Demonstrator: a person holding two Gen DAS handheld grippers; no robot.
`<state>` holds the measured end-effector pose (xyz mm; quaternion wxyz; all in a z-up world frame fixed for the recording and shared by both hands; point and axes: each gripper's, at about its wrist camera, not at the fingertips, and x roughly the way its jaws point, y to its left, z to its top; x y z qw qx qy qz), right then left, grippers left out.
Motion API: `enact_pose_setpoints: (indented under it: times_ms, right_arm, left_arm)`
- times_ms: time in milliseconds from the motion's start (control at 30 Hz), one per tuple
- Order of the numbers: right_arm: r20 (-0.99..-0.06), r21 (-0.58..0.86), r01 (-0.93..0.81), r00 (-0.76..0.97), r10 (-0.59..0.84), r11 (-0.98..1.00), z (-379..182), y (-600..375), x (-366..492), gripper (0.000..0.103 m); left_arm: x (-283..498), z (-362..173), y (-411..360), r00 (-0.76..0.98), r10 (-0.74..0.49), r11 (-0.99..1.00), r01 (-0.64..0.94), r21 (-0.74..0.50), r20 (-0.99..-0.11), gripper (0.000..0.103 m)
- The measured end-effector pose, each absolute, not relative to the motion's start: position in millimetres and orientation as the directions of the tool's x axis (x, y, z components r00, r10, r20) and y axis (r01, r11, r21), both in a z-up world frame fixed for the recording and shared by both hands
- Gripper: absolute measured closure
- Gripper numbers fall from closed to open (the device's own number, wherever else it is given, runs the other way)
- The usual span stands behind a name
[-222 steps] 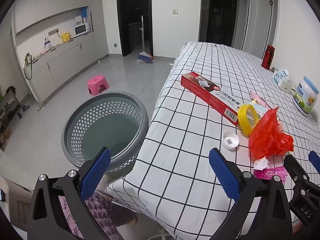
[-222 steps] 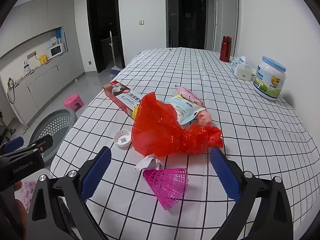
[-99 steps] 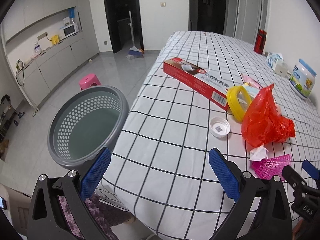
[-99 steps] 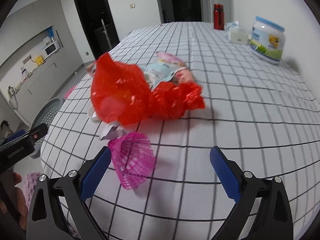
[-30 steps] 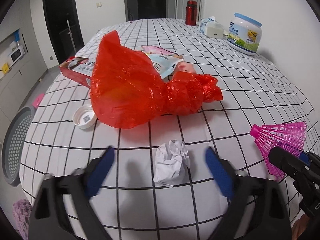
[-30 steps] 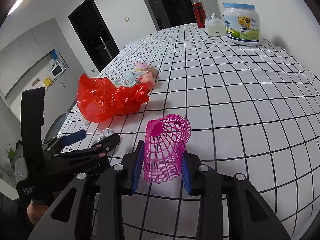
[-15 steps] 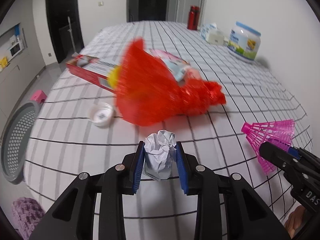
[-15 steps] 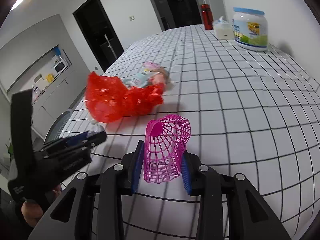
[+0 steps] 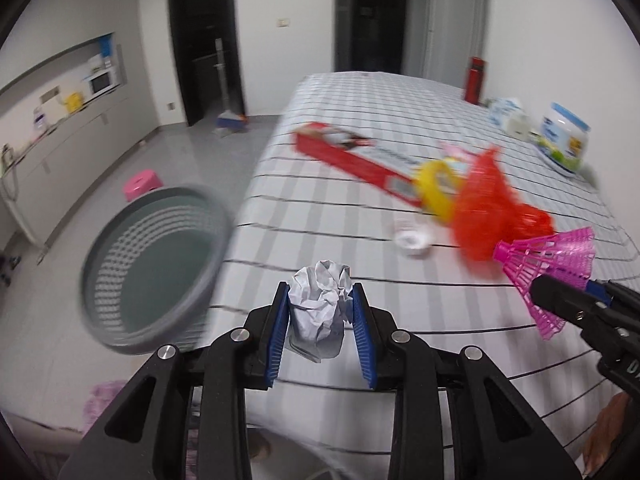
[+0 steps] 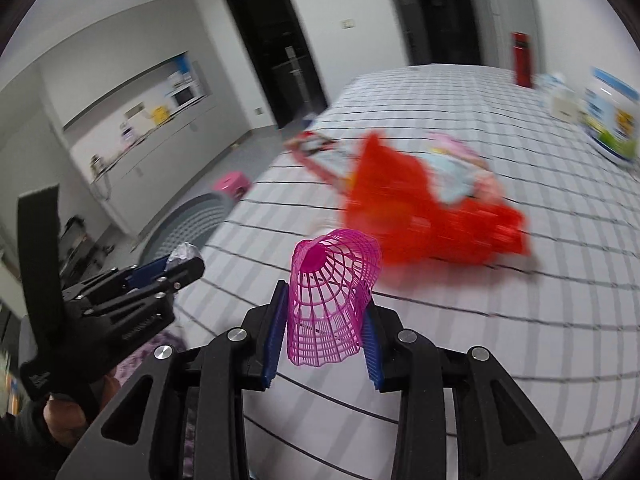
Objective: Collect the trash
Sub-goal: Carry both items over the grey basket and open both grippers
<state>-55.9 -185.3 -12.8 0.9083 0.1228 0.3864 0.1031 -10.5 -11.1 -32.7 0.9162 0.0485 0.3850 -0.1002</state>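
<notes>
My left gripper (image 9: 320, 312) is shut on a crumpled white paper ball (image 9: 319, 304) and holds it above the table's near edge. The grey perforated basket (image 9: 152, 264) stands on the floor to its left, also in the right wrist view (image 10: 192, 224). My right gripper (image 10: 325, 320) is shut on a pink plastic shuttlecock (image 10: 332, 300), held above the table; it also shows in the left wrist view (image 9: 548, 268). The left gripper appears at the left of the right wrist view (image 10: 160, 272).
On the checked tablecloth (image 9: 360, 152) lie a red plastic bag (image 9: 492, 212), a red box (image 9: 352, 152), a yellow ring (image 9: 436, 188), a white cap (image 9: 414, 238) and packets (image 10: 456, 172). A jar (image 9: 564, 144) and red bottle (image 9: 476, 80) stand at the far right. A pink stool (image 9: 142, 182) is on the floor.
Both grippers have swung left with their loads, so the basket has come into view. The views are blurred by the motion. Both stay shut.
</notes>
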Motion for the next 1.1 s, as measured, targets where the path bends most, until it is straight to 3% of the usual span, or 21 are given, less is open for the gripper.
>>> enact_pose_setpoints:
  times_ms: [500,1100]
  right_arm:
    - [-0.721,0.281,-0.341,0.541,0.432,0.897,-19.2,-13.4,74.3,0.07]
    - [-0.797,0.287,-0.404,0.403,0.451,0.869,-66.6,75.4,149.3,0.07]
  left_arm:
    - [69.3,-68.2,158.3,0.647,0.026,0.998,-0.059,-0.016,-0.762,0.072]
    - [117.5,-112.0,219.6,0.6,-0.045,0.986,-0.102,-0.132,-0.799,0.069]
